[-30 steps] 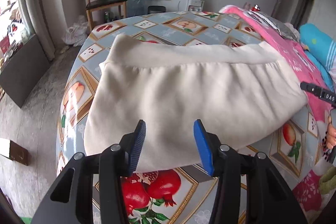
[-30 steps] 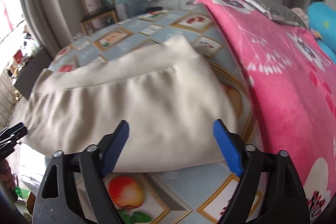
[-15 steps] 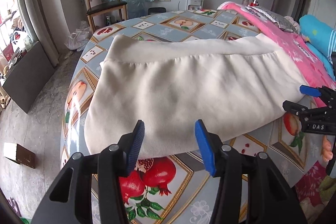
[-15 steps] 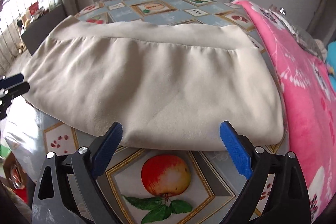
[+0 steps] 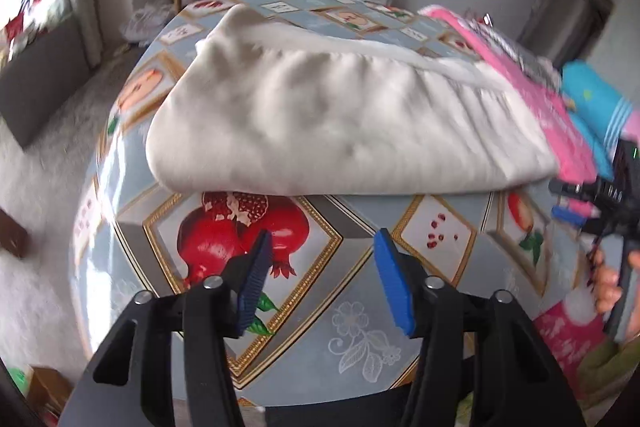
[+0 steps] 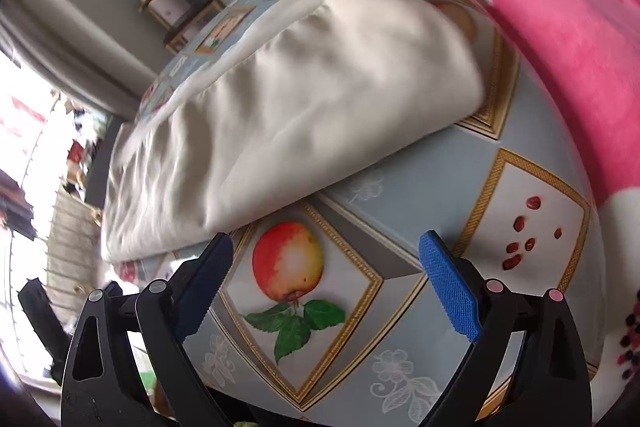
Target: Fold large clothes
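Both claws had drawn back from the cloth since half a second before. The left claw (image 5: pixel 322 269) and the right claw (image 6: pixel 326 281) stood wide and empty over the bench (image 5: pixel 352 307). The folded cream garment (image 5: pixel 340 123) lay at 12 o'clock, beside the pink blanket (image 6: pixel 560 19).

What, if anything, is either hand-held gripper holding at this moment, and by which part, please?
Nothing. The left hand-held gripper and the right hand-held gripper are both open, short of the garment on the table.
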Demonstrator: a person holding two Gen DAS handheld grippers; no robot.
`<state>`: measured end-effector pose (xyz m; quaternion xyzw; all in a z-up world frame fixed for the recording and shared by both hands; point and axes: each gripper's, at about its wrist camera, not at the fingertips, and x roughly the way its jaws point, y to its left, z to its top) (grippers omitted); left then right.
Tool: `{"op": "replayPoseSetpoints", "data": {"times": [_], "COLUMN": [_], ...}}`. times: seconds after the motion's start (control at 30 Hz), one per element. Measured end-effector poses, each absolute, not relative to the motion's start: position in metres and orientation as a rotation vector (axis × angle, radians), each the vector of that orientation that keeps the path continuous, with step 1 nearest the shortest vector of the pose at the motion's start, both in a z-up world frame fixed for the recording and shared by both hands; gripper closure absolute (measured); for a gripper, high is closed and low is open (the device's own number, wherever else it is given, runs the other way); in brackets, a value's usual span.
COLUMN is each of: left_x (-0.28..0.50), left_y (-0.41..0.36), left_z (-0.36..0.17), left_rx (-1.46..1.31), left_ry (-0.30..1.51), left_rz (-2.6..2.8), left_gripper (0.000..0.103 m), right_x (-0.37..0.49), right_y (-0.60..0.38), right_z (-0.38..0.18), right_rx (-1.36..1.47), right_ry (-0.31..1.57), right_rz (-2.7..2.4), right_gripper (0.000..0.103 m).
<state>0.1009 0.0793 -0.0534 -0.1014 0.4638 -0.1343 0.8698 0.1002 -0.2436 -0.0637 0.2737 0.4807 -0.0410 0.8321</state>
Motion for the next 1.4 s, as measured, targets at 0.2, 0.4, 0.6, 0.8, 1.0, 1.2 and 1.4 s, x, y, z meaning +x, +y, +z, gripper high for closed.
{"op": "replayPoseSetpoints", "data": {"times": [0.2, 0.4, 0.6, 0.8, 1.0, 1.2, 1.4], "left_x": [0.117, 0.133, 0.143, 0.155, 0.168, 0.184, 0.196], "left_y": [0.112, 0.13, 0.125, 0.114, 0.112, 0.113, 0.116], "left_z": [-0.069, -0.079, -0.077, -0.074, -0.075, -0.075, -0.075], "left_rx": [-0.508, -0.7, -0.715, -0.64, -0.609, -0.606, -0.617], "left_ry": [0.955, 0.909, 0.881, 0.861, 0.855, 0.858, 0.872], "left_rz": [-0.286, -0.284, -0.248, -0.178, -0.159, -0.144, -0.134], "left_gripper": [0.044, 0.044, 0.043, 0.043, 0.043, 0.043, 0.043], "right_x": [0.11, 0.121, 0.131, 0.123, 0.136, 0.149, 0.155], "right_y": [-0.255, -0.262, -0.261, -0.278, -0.282, -0.286, -0.285], "right_z": [-0.064, -0.07, -0.075, -0.081, -0.081, -0.08, -0.07], "right_rx": [0.714, 0.82, 0.851, 0.874, 0.885, 0.901, 0.888], "right_ry": [0.967, 0.902, 0.846, 0.813, 0.808, 0.802, 0.83], "right_rz": [-0.05, -0.046, -0.085, -0.132, -0.127, -0.116, -0.102], "right_gripper": [0.012, 0.014, 0.03, 0.06, 0.069, 0.073, 0.07]}}
